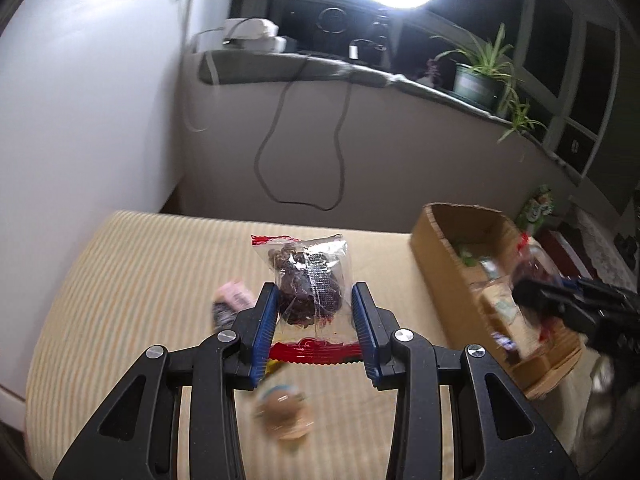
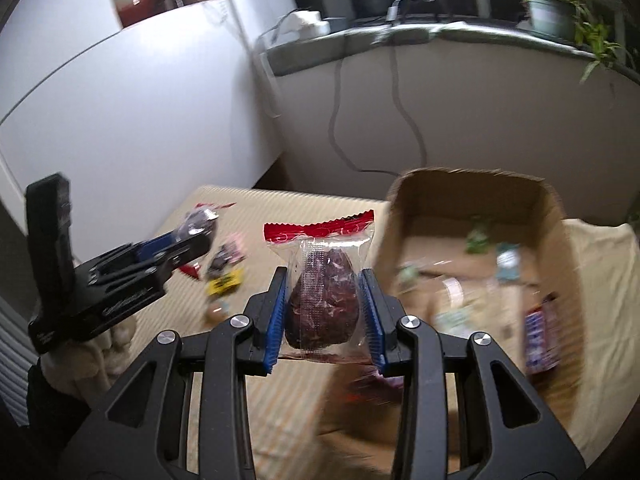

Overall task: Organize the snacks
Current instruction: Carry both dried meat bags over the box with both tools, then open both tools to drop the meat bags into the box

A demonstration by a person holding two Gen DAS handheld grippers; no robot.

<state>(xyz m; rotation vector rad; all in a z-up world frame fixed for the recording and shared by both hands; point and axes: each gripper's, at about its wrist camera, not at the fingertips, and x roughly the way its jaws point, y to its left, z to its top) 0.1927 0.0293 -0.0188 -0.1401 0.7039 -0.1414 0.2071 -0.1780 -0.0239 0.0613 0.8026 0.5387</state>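
Note:
My left gripper is shut on a clear packet with red ends and a dark snack inside, held above the striped cloth. My right gripper is shut on a second clear packet with a dark brown snack, raised just left of the open cardboard box. In the left wrist view the right gripper shows at the right over that cardboard box. In the right wrist view the left gripper shows at the left with its packet, held by a gloved hand.
Loose snacks lie on the striped cloth: a pink one, a round tan one, a yellow one. The box holds several packets, one blue. A white wall stands left; behind are a sill with cables and a potted plant.

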